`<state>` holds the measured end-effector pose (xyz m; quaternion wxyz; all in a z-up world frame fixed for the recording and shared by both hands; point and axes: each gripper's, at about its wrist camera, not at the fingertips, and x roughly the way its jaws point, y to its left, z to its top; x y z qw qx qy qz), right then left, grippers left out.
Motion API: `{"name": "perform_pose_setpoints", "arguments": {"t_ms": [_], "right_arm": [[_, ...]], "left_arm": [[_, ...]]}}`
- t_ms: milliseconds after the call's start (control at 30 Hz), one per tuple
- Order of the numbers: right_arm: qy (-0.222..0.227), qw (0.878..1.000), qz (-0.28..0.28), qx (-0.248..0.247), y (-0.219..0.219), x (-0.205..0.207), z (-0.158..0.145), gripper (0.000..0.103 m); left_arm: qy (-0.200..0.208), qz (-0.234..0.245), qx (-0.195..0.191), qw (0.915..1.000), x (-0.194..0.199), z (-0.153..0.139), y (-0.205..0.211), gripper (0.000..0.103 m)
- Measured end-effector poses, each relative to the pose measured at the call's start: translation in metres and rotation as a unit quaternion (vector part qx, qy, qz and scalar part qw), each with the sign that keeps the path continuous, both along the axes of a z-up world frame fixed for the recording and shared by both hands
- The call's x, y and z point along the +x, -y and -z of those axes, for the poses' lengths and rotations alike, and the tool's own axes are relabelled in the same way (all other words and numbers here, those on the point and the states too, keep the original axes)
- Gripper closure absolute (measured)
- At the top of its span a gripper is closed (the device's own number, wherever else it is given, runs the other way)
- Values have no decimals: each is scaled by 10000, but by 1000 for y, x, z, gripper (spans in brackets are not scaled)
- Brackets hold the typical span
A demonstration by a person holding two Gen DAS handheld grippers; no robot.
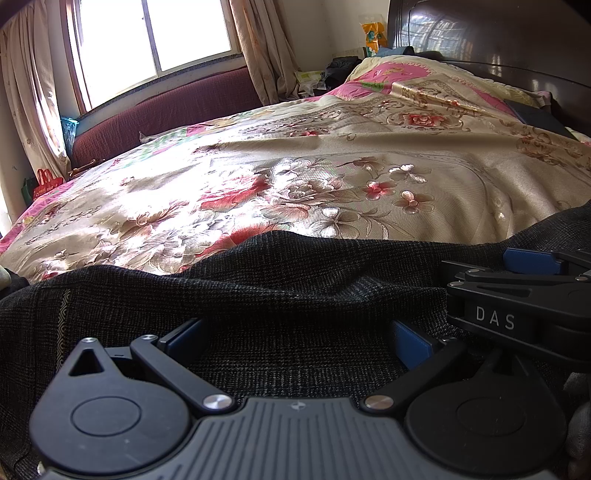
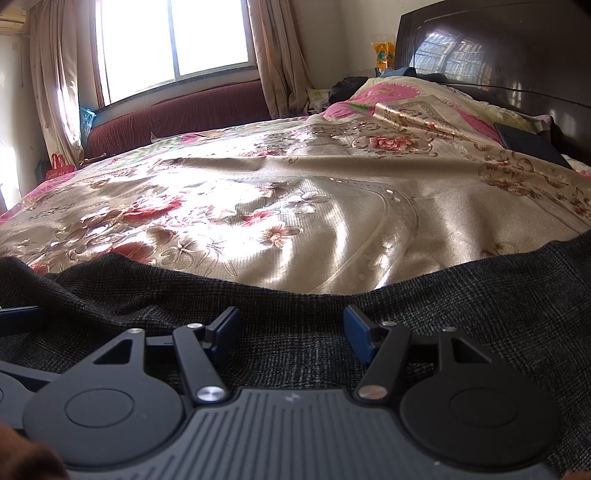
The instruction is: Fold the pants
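Note:
Dark grey checked pants (image 1: 288,280) lie spread across the near edge of the bed, and also fill the lower part of the right wrist view (image 2: 295,306). My left gripper (image 1: 297,341) is open, its blue pads wide apart just above the fabric. My right gripper (image 2: 291,328) is open too, low over the pants. The right gripper also shows at the right edge of the left wrist view (image 1: 524,280), close beside the left one. Neither holds cloth.
The bed has a shiny floral cover (image 1: 332,177) stretching away. A dark wooden headboard (image 1: 498,40) stands at the far right, a maroon padded bench (image 1: 166,107) and a curtained window (image 1: 155,33) at the far side. A dark flat object (image 2: 528,144) lies near the pillow.

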<state>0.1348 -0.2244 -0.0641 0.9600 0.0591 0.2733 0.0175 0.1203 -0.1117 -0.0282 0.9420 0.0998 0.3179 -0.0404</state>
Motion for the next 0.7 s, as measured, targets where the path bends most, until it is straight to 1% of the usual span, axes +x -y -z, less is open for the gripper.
{"name": "perform_pose_setpoints", "arguments": {"t_ms": [700], "right_arm": [[21,9999,-26,103,3,0,0,40]], "left_arm": [[-2,0,1,10000,0,0,0,0]]}}
